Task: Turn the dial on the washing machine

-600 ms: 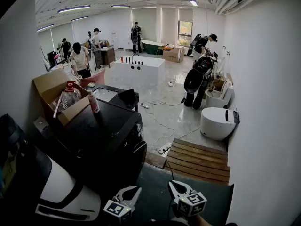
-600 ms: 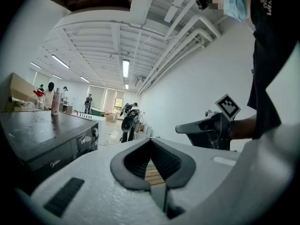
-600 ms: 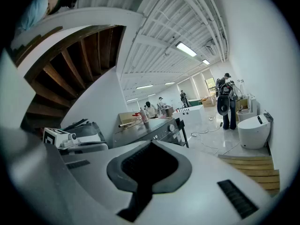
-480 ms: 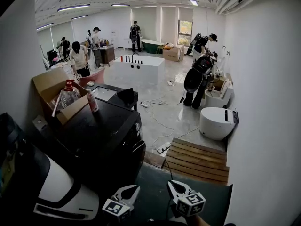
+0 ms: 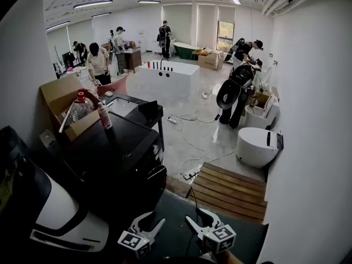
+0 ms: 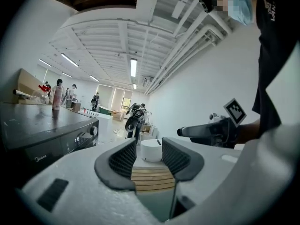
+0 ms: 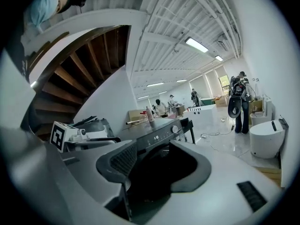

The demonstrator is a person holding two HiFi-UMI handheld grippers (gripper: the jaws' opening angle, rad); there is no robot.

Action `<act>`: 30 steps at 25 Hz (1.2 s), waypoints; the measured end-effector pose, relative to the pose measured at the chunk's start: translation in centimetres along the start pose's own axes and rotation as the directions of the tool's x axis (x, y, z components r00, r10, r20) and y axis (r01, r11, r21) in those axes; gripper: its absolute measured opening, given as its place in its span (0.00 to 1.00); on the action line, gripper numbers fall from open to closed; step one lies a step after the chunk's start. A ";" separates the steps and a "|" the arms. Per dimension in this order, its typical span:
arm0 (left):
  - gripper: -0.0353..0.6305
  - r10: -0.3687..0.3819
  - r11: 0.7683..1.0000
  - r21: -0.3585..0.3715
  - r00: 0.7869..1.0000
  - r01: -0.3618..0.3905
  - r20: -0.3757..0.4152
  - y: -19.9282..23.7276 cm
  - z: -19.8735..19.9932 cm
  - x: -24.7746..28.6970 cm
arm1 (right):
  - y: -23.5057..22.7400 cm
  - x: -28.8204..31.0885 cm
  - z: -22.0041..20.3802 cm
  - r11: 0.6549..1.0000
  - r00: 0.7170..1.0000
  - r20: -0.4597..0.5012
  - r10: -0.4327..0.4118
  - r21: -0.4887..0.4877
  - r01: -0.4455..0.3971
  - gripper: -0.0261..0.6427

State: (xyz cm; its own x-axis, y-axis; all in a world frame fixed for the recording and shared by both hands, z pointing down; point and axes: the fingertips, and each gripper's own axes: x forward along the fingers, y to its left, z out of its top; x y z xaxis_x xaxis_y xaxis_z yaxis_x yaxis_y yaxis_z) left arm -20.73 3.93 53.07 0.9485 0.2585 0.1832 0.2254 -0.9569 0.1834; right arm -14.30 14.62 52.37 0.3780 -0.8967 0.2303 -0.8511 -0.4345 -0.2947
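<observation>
While the left gripper (image 6: 149, 157) and right gripper (image 7: 157, 165) are hanging with jaws spread and empty, the right is probably best approaching level and centred toward the dial (image 7: 175, 129), which is sitting mid-frame on the washing machine (image 7: 140, 128).

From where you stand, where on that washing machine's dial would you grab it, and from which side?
Probably by its round rim, fingers on opposite edges, coming straight at the front. The dial is a knob sticking out of the upright front of the washing machine, so only its rim offers grip. The right gripper, open and empty, faces it.
</observation>
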 end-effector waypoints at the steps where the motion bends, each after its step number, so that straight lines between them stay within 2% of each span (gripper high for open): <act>1: 0.31 0.012 1.000 -0.001 1.000 -0.012 0.005 -0.5 0.2 0.7 | -0.9 -0.1 0.3 1.000 1.000 -0.003 0.009 -0.001 -0.009 0.34; 5: 0.31 0.078 0.997 -0.019 0.997 -0.078 0.028 -2.0 0.7 3.5 | -3.9 -0.7 1.8 0.999 0.998 -0.036 0.047 -0.013 -0.047 0.39; 9: 0.32 0.168 0.984 -0.068 0.983 -0.163 0.072 -3.6 0.7 5.9 | -6.9 -1.4 2.9 0.994 0.992 -0.064 0.104 -0.022 -0.106 0.39; 15: 0.32 0.278 0.955 -0.129 0.957 -0.267 0.078 -6.3 -0.2 8.4 | -11.0 -2.2 3.5 0.981 0.977 -0.111 0.181 -0.048 -0.187 0.39; 19: 0.32 0.331 0.936 -0.144 0.943 -0.322 0.045 -8.0 -1.5 9.6 | -13.3 -2.8 3.7 0.977 0.971 -0.126 0.204 -0.031 -0.209 0.39; 23: 0.32 0.355 0.926 -0.143 0.935 -0.349 0.022 -8.2 -1.3 10.5 | -14.7 -2.6 3.6 0.974 0.967 -0.129 0.221 -0.021 -0.225 0.39; 27: 0.32 0.354 0.930 -0.110 0.935 -0.350 0.017 -7.2 -0.8 11.8 | -15.7 -1.6 3.5 0.973 0.963 -0.141 0.229 -0.008 -0.232 0.39; 30: 0.32 0.346 0.933 -0.115 0.938 -0.342 0.016 -6.1 -0.4 13.0 | -16.6 -0.5 4.5 0.977 0.969 -0.134 0.210 -0.008 -0.213 0.38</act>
State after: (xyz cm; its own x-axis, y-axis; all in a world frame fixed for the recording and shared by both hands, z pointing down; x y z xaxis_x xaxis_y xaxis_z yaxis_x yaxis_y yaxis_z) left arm -9.82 13.21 54.68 0.9714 -0.0903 0.2198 -0.1393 -0.9657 0.2192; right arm 1.28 21.85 52.95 0.1388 -0.9485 0.2849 -0.9151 -0.2328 -0.3291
